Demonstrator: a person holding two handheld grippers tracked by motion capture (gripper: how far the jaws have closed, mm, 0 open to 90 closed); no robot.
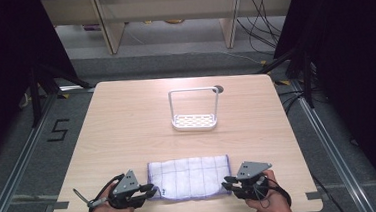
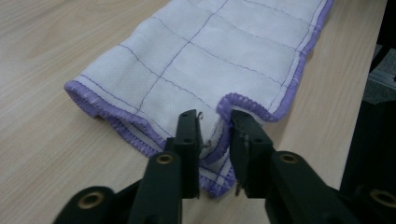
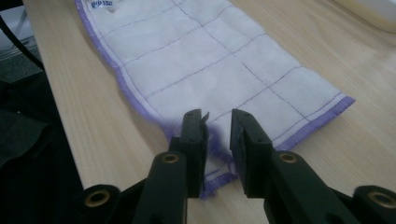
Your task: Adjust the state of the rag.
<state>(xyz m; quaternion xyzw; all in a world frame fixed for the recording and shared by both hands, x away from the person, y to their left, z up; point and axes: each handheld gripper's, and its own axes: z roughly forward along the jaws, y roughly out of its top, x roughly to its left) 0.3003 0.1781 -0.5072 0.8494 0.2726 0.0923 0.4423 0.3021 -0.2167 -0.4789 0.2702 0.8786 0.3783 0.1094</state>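
A white cloth (image 1: 188,176) with purple stitched lines and a purple hem lies folded flat near the table's front edge. My left gripper (image 1: 152,191) sits at its front left corner and my right gripper (image 1: 226,183) at its front right corner, each in a hand. In the left gripper view the jaws (image 2: 215,116) stand a little apart, with the cloth's (image 2: 210,60) raised hem corner in the gap. In the right gripper view the jaws (image 3: 217,116) are likewise parted over the cloth's (image 3: 201,60) corner, and the pads do not press on it.
A white wire-handled rack (image 1: 195,121) with a perforated base stands at the middle of the wooden table (image 1: 127,120); its edge shows as a pale rim (image 3: 373,9) in the right gripper view. A round cable hole (image 1: 219,89) lies behind it. The floor drops off beyond the table's front edge.
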